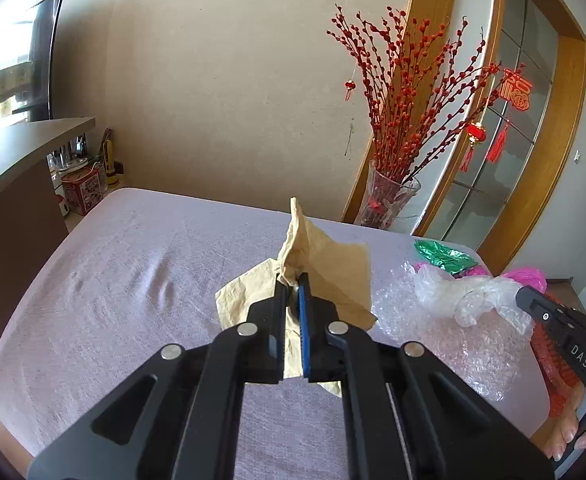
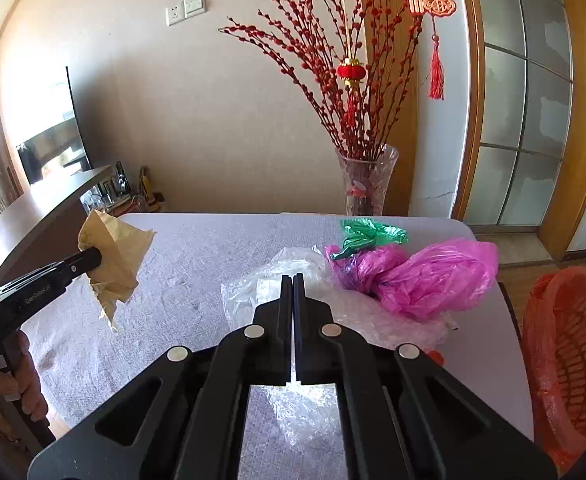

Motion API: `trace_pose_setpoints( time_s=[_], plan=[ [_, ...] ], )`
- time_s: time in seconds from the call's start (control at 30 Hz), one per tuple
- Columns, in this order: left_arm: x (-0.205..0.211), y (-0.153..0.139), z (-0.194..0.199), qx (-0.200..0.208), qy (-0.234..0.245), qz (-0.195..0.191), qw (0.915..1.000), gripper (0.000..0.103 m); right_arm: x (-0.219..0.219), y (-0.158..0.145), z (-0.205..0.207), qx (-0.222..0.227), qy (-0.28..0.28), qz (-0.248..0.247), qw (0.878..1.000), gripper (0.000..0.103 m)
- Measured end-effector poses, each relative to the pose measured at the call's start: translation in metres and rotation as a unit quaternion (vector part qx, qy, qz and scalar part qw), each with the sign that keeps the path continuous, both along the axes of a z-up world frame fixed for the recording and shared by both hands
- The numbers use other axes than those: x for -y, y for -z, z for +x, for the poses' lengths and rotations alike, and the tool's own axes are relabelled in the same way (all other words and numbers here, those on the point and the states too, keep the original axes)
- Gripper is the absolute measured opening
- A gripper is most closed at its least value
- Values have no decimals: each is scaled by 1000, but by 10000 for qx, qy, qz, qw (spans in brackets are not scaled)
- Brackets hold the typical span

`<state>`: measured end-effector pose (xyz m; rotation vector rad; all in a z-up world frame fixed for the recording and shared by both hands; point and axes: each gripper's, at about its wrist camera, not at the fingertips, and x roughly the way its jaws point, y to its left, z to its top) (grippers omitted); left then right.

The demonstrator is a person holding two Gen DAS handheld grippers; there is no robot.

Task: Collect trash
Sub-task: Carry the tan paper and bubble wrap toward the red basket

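Observation:
My left gripper (image 1: 293, 280) is shut on a crumpled tan paper (image 1: 325, 268) and holds it above the table; the paper also shows in the right wrist view (image 2: 115, 256) at the left. My right gripper (image 2: 293, 278) is shut on a clear plastic bag (image 2: 261, 284), which also shows in the left wrist view (image 1: 465, 292). Bubble wrap (image 1: 453, 344) lies under the bag. A pink plastic bag (image 2: 433, 276) and a green foil wrapper (image 2: 369, 234) lie at the table's far right.
The table (image 1: 133, 280) has a pale lilac cloth. An orange mesh basket (image 2: 569, 360) stands on the floor right of the table. A glass vase (image 2: 367, 184) with red branches stands behind the far edge. A brown cabinet (image 1: 9, 184) is at the left.

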<state>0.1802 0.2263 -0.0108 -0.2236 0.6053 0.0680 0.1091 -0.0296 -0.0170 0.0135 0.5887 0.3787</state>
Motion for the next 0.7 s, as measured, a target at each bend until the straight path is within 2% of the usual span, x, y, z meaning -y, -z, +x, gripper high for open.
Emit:
trace_pose_setpoints(
  time_s=[0.37,0.7],
  plan=[
    [44,-14,0,95,455,-34,9989,7,43,-33,-19,471,348,158,9982,1],
    [111,-33,4,186,1146,-117,9932,7,99,-59,-38,851,892,250,9921,1]
  ],
)
